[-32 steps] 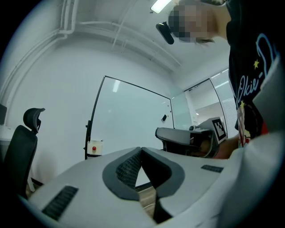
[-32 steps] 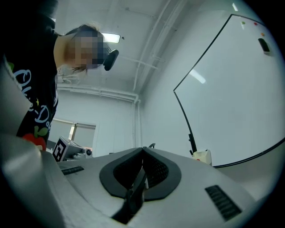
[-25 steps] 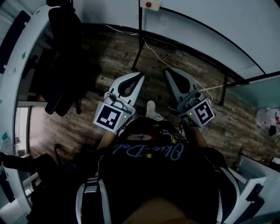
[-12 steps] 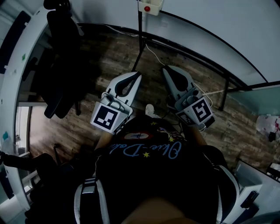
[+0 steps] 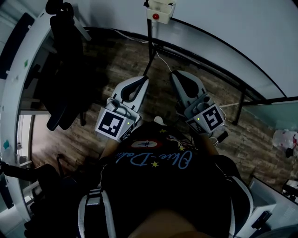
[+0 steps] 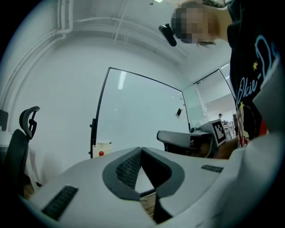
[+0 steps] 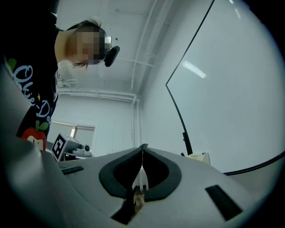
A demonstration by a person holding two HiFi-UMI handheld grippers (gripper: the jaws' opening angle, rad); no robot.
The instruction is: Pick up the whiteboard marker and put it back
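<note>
No whiteboard marker shows in any view. My left gripper and right gripper are held side by side over the wooden floor, pointing at the whiteboard. Both are shut with nothing between the jaws. In the left gripper view the fingertips meet in front of the whiteboard. A small dark object sticks on it, too small to identify. In the right gripper view the gripper is shut and tilted upward beside the board's black frame. A white box with a red dot hangs on the frame.
A black office chair stands to the left by a white desk. The board's black stand leg and a white cable lie ahead on the floor. A glass-topped surface is at the right.
Both grippers and the person have moved forward toward the whiteboard stand. The white box with the red dot has come further into the head view. Both grippers stayed shut.
</note>
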